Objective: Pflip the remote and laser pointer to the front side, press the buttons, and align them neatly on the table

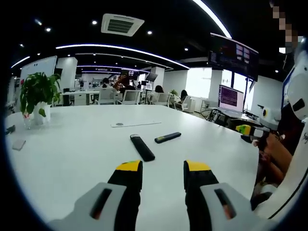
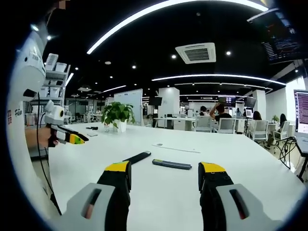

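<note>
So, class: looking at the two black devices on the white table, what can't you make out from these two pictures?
- Remote and laser pointer, left gripper view: too small to tell buttons, or which face is up.
- Both devices, right gripper view: seen edge-on, tops unreadable.
- Flat white item behind them: too small to identify.
- Small items at the table's left edge: blurred by the lens.

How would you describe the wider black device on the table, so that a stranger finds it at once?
Look at the big white table and find the two slim black devices near its middle, short of the flat white sheet. The remote is the wider one, nearer the left gripper. Its neighbour, the laser pointer, is thinner and lies apart, towards the sheet.
</note>
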